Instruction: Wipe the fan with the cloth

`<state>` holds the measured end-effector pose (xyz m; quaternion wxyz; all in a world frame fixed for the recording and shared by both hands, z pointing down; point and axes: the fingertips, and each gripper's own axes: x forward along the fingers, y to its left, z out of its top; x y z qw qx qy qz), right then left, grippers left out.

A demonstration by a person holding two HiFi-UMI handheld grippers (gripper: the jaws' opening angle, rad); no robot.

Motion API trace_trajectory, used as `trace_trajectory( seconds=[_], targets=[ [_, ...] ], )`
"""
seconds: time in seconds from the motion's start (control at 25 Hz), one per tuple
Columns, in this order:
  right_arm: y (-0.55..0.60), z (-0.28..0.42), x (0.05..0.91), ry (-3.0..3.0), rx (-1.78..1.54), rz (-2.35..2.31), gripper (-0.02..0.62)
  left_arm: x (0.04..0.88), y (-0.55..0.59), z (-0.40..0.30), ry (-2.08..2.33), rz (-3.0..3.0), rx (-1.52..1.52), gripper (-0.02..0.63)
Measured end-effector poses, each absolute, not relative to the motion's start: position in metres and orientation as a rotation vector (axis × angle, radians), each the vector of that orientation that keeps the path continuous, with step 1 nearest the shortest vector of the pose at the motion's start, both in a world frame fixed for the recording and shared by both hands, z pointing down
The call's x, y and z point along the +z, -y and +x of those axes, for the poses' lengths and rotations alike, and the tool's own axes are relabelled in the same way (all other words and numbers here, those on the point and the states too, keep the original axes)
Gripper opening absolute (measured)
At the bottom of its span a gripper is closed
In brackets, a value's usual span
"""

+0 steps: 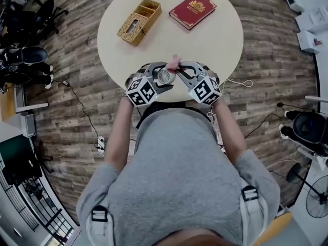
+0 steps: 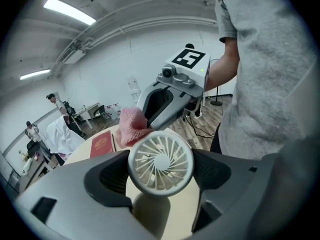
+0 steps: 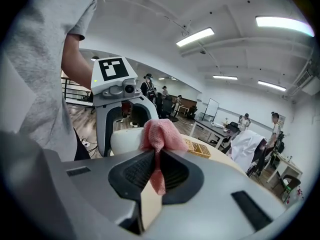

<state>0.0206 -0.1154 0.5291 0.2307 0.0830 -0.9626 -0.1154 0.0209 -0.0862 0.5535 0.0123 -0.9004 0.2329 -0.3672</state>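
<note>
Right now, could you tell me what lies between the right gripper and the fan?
The pink cloth, pinched in the right gripper, bunches beside the fan that the left gripper holds; both gripper views show it.

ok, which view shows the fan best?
Left gripper view: the fan, held by the left gripper, faces the camera, blades and grille clear. Head view shows it small, from above. Right gripper view shows only a white edge of it behind the pink cloth.

Rough knitted cloth [image 3: 159, 134]; smooth matt fan [image 2: 161, 163], probably plastic.
</note>
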Motion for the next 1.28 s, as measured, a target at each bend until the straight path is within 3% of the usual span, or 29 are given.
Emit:
trace_trajectory(
  seconds=[0.2, 0.48, 1.28],
  targets=[
    [0.114, 0.004, 0.534, 2.602, -0.364, 0.202, 0.038, 0.558, 0.079, 0.011, -0.628, -2.761, -1.194, 0.376],
    [0.118, -0.016, 0.535, 2.570, -0.391, 0.208, 0.038, 0.530, 0.087, -0.013, -0.709, -2.933, -0.912, 0.376],
    [0.097, -0.064, 0.518, 2.477, -0.580, 0.252, 0.038, 0.553, 0.078, -0.062, -0.534, -3.028, -0.913, 0.376]
  ],
)
